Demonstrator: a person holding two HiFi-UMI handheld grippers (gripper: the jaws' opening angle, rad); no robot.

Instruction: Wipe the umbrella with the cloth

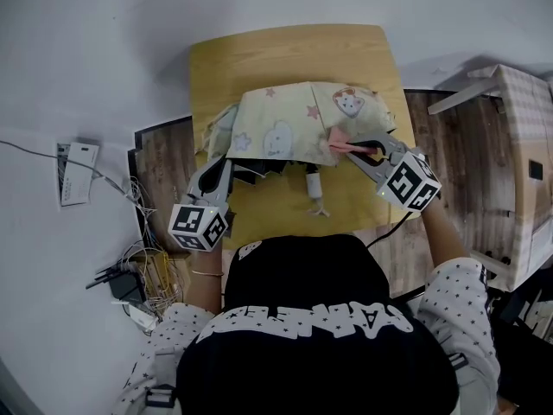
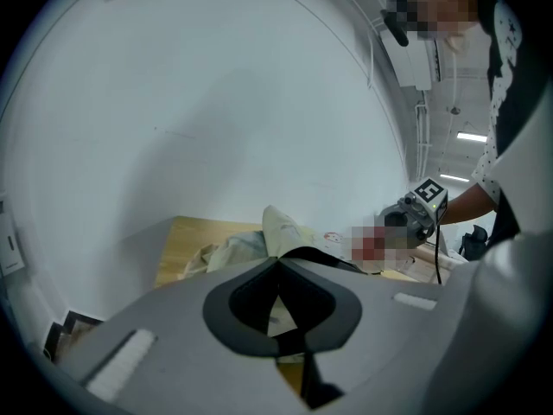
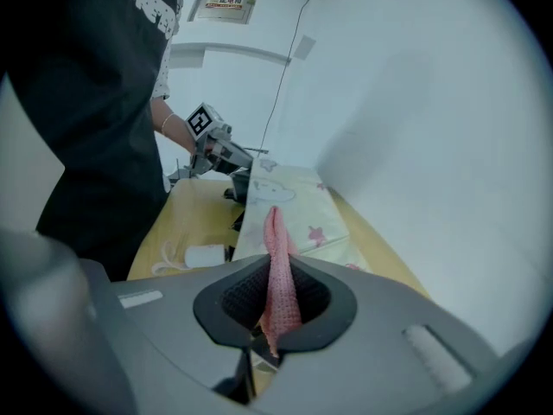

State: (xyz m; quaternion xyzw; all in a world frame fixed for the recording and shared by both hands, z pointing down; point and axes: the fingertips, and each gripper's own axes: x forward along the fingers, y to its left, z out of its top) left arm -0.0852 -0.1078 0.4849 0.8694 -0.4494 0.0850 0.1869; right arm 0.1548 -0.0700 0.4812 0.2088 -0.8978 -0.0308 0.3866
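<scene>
Pinching the near-left edge of the umbrella [image 1: 285,119], the left hand-held gripper [image 1: 225,168] has its jaws closed on the thin canopy fabric. The right hand-held gripper [image 1: 352,150] clamps a pink cloth [image 1: 339,140] at the umbrella's right end. The umbrella lies collapsed across the middle of the wooden desk [image 1: 259,59], its white handle [image 1: 313,183] pointing toward the near edge.

The canopy looks light and limp, likely to slide or bunch under a wipe. A hold on its edge, or on the stiff handle, seems the surest anchor. The cloth is soft and wants a firm pinch.

Dark ribs [image 1: 259,169] show only in part beneath the near edge, and the underside is hidden. Whether the cloth actually touches the canopy is hard to tell, and the left gripper view does not show the cloth clearly.
</scene>
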